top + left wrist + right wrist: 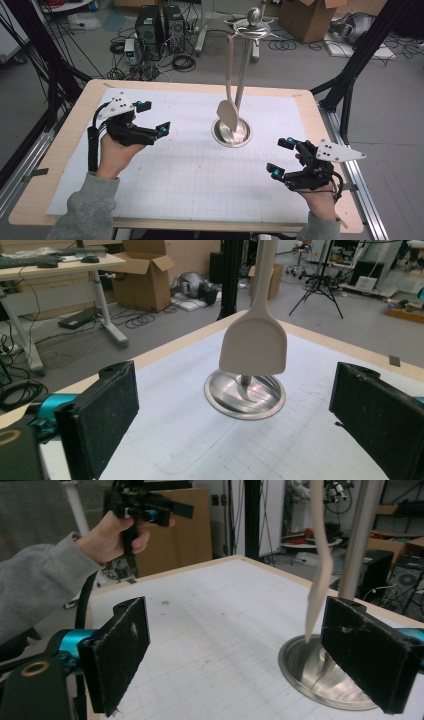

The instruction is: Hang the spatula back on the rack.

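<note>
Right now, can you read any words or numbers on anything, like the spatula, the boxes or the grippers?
No readable words or numbers anywhere.
Spatula: plain, no print.
Metal stand: no marks.
Table mat: grid lines only.
Cardboard box: no print that can be made out.
Left gripper and right gripper: no labels to read.

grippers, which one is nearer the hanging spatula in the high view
The left gripper: it sits at about the height of the spatula blade, jaws open toward it. The right gripper is lower in the view, below the stand base.
</note>
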Action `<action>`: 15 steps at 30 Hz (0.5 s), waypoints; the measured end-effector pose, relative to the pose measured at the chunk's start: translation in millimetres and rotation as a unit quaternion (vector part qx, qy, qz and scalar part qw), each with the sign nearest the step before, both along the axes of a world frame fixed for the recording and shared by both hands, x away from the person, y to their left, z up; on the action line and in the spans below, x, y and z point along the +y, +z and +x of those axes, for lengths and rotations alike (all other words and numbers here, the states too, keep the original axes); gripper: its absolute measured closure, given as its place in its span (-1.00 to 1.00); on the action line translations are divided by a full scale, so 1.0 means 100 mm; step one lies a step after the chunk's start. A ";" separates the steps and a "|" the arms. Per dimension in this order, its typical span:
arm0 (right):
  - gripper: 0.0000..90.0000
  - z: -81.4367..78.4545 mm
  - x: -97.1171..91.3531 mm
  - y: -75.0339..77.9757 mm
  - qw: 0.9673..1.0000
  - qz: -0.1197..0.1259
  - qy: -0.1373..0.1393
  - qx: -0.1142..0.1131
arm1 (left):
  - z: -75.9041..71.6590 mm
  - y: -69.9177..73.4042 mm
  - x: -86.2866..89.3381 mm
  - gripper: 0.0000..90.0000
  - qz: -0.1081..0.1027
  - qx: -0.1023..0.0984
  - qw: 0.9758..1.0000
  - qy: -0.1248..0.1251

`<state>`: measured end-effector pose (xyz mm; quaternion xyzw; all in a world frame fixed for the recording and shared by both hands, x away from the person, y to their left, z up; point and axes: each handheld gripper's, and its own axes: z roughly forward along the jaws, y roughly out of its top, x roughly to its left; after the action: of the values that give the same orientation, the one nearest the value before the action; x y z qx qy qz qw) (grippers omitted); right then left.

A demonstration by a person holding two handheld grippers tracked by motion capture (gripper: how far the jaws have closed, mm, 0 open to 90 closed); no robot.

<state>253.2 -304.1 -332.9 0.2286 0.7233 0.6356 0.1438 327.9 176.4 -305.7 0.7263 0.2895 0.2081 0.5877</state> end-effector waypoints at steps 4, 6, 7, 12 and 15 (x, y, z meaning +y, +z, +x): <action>-0.74 0.01 0.00 0.00 1.000 0.000 -0.011 0.000 | -0.08 -0.06 0.10 -0.86 -0.001 -0.006 1.000 -0.004; -0.75 0.01 0.00 0.00 1.000 0.002 -0.014 0.001 | -0.12 -0.09 0.15 -0.87 -0.001 -0.006 1.000 -0.010; -0.74 0.00 0.00 0.00 1.000 0.004 -0.015 0.001 | -0.13 -0.10 0.17 -0.87 0.000 -0.007 1.000 -0.012; -0.74 0.00 0.01 0.00 1.000 0.003 -0.014 0.000 | -0.18 -0.20 0.30 -0.86 -0.002 -0.001 1.000 -0.016; -0.74 0.01 0.02 0.00 1.000 0.000 -0.012 -0.001 | -0.20 -0.25 0.37 -0.86 -0.002 -0.003 1.000 -0.008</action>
<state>254.0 -302.1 -333.3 0.2366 0.7201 0.6342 0.1524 307.5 213.4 -330.7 0.7266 0.2830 0.2049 0.5916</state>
